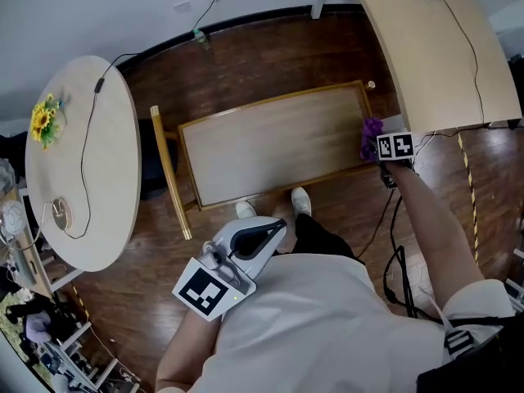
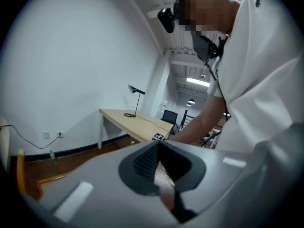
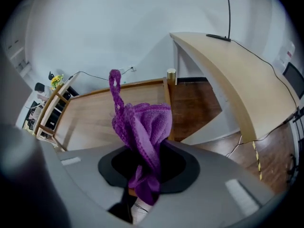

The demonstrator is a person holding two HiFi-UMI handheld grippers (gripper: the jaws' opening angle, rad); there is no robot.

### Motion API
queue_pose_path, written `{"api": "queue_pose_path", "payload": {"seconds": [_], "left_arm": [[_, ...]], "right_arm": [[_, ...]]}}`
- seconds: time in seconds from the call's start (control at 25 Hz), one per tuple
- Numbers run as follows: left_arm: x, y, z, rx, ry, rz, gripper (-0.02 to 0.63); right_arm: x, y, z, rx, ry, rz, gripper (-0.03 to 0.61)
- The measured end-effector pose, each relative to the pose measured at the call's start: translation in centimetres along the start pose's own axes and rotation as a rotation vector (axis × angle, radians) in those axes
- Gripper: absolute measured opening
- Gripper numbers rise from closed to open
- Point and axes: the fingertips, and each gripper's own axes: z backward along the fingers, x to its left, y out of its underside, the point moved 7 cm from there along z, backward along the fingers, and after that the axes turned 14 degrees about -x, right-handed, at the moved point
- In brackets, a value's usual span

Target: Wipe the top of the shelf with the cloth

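Your right gripper [image 3: 145,167] has its jaws clamped on the crumpled purple knitted cloth [image 3: 147,122] at the right end of the light wooden rectangular shelf top [image 1: 270,146], while your left gripper [image 2: 159,148] is close to your body, its jaws together and holding nothing.

Soft, even indoor light fills all three views, with no hard shadows; the shelf top [image 1: 278,142] carries a mild pale sheen. Ceiling lamps [image 2: 197,81] glow far back in the left gripper view. Both gripper views bend strongly and darken to black at the corners. The left gripper [image 2: 158,142] looks soft close to the lens.
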Motion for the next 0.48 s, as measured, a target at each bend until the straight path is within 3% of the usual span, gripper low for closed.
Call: {"api": "queue_pose_path", "payload": {"seconds": [0.2, 0.48], "left_arm": [[-0.3, 0.0, -0.4, 0.012, -0.018, -0.008, 0.018], [0.4, -0.5, 1.4, -0.016, -0.044, -0.019, 0.018]], "right_arm": [[1.4, 0.6, -1.1, 0.023, -0.030, -0.001, 0.101], [9.0, 0.9, -2.7, 0.040, -0.141, 0.014, 0.101]]}}
